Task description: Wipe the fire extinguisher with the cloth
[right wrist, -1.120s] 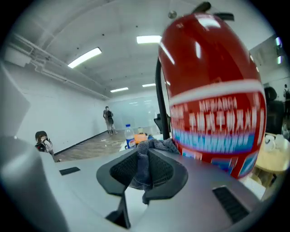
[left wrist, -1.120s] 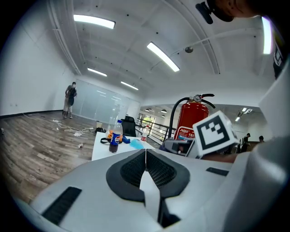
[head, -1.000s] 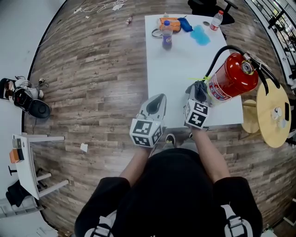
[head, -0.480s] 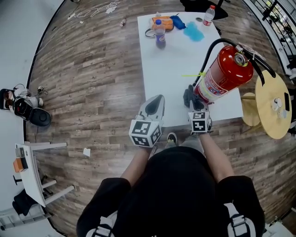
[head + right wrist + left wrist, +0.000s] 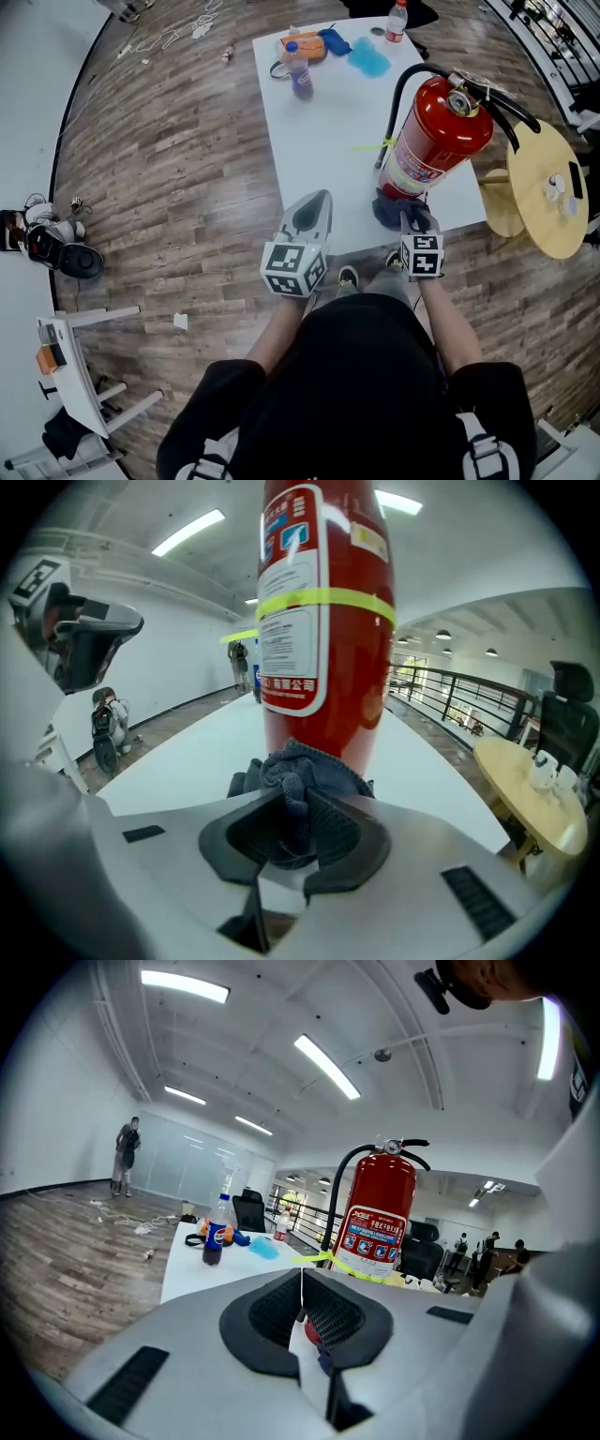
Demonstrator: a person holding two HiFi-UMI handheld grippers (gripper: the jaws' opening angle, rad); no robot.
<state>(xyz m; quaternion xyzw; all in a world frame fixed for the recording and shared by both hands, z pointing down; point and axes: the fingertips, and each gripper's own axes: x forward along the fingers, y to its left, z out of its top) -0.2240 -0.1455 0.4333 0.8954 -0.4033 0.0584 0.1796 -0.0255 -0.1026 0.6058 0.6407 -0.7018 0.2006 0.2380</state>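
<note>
Head view puts the red fire extinguisher (image 5: 436, 141) upright on the white table (image 5: 319, 122), near its close right corner, at about one o'clock from the middle of the picture, with its black hose arching over the top. At the cylinder's foot, on its six o'clock side, lies the bunched grey-blue cloth (image 5: 394, 211), and the right gripper (image 5: 411, 221) comes in from six o'clock with its jaws closed tight on that cloth. In the right gripper view the wad (image 5: 300, 771) fills the gap between the dark pads and seems to press against the lowest part of the red body (image 5: 323, 621), below the printed label and the yellow-green band. The left gripper (image 5: 314, 202) hovers at nine o'clock of the right one, over the table's near edge and well apart from the cylinder; its jaws meet with nothing between them (image 5: 302, 1283), and its own view has the extinguisher (image 5: 380, 1218) ahead at one o'clock. A dark soda bottle (image 5: 299, 70) stands at the table's far end, at twelve o'clock. The step in hand looks like a wiping stroke at the base of the cylinder. The next move probably calls for drawing the cloth up or around the body with steady contact, pushing lightly enough that the tall cylinder does not tip toward the table's edge.
</note>
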